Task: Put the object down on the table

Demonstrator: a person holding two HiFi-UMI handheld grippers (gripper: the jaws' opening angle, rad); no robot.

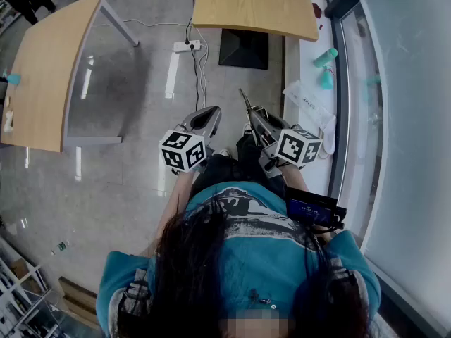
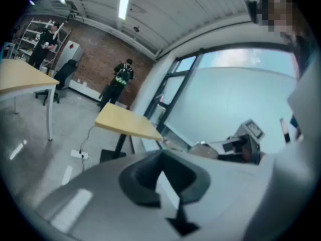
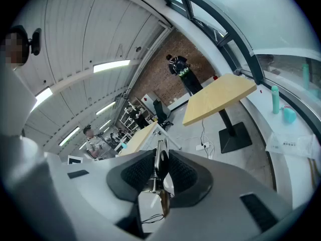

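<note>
Head view downward; gripper views forward, shared pedestal table

A glossy grey floor carries a pedestal table with a light wooden top ahead and a curved wooden table at left. Tall frosted glazing lines the right side. A brick wall closes the far end under ceiling strip lights.

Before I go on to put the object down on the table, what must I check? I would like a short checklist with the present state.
1. Right gripper fingers closed on the thin metal tool: ok.
2. Left gripper empty, fingers together: ok.
3. Tool above a table: not ok; it hangs over the floor, the wooden table is ahead.
4. Way ahead free: not ok; a power strip lies on the floor.
5. What kind of tool: cannot tell.
</note>
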